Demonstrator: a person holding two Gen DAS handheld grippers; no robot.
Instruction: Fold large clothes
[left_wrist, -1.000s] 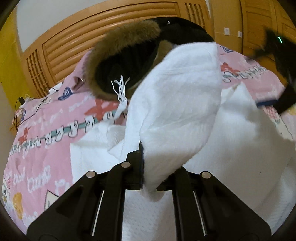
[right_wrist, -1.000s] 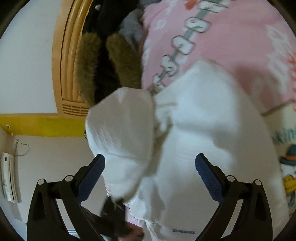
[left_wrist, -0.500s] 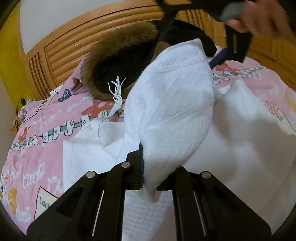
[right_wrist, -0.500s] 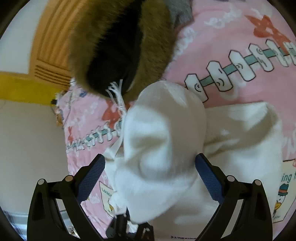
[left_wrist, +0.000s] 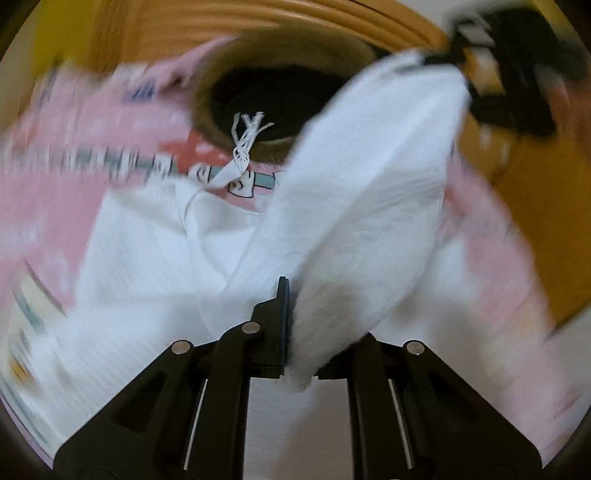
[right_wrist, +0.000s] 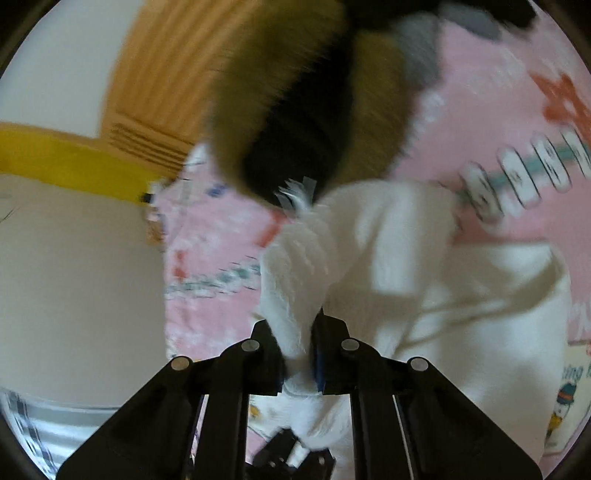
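Observation:
A large white textured garment (left_wrist: 155, 266) lies on a pink patterned bedsheet (left_wrist: 55, 173). My left gripper (left_wrist: 299, 332) is shut on a lifted fold of it (left_wrist: 369, 206). The fold's far end is held by my right gripper, seen at the top right (left_wrist: 450, 59). In the right wrist view my right gripper (right_wrist: 299, 354) is shut on the white garment (right_wrist: 424, 280), with my left gripper just visible below (right_wrist: 291, 454). A white tassel cord (left_wrist: 245, 144) hangs from the garment's edge. Both views are motion-blurred.
A black coat with a brown fur hood (left_wrist: 273, 96) lies at the head of the bed, also in the right wrist view (right_wrist: 306, 110). A wooden headboard (left_wrist: 258, 18) stands behind it. A white wall with a yellow band (right_wrist: 66, 155) is left.
My right gripper was open above the lifted fold; now it has closed on the fold's far end. Both views swing, and the fold is stretched between the two grippers.

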